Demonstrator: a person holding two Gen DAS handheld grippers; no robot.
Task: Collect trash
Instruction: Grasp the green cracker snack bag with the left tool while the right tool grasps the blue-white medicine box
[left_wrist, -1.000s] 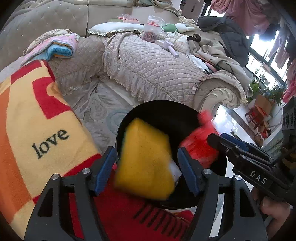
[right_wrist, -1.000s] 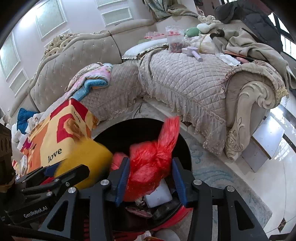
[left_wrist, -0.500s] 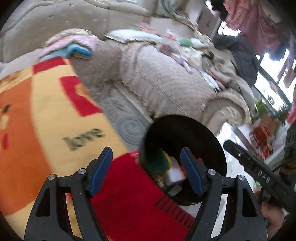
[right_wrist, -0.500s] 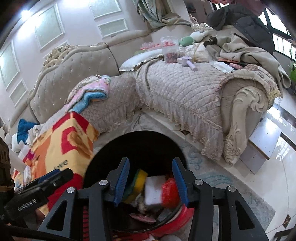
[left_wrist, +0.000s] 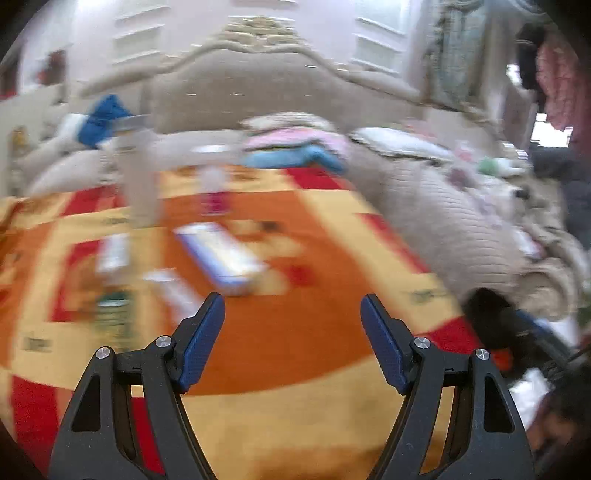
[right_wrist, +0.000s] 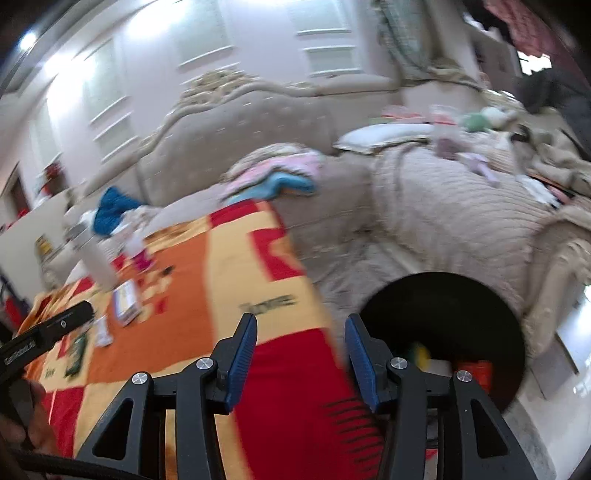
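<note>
My left gripper (left_wrist: 292, 310) is open and empty above an orange, yellow and red blanket (left_wrist: 295, 354). Blurred items lie on it: a blue and white box (left_wrist: 221, 256), a white packet (left_wrist: 114, 253), a green and white item (left_wrist: 112, 315). My right gripper (right_wrist: 301, 332) is open and empty over the blanket's red edge (right_wrist: 295, 387). The black trash bin (right_wrist: 443, 321) stands lower right in the right wrist view, holding a yellow-green sponge (right_wrist: 419, 354), a white piece (right_wrist: 439, 367) and red plastic (right_wrist: 476, 371).
A tall pale bottle (left_wrist: 138, 177) and a small pink-based bottle (left_wrist: 214, 192) stand at the blanket's far side. A beige quilted sofa (right_wrist: 443, 206) with folded cloths (right_wrist: 277, 177) surrounds the area. The left gripper's body (right_wrist: 44, 332) shows at left in the right wrist view.
Both grippers dropped their loads, the yellow sponge and red plastic, into the bin, then swung left and up toward the blanket. The bin slid right in both views.
</note>
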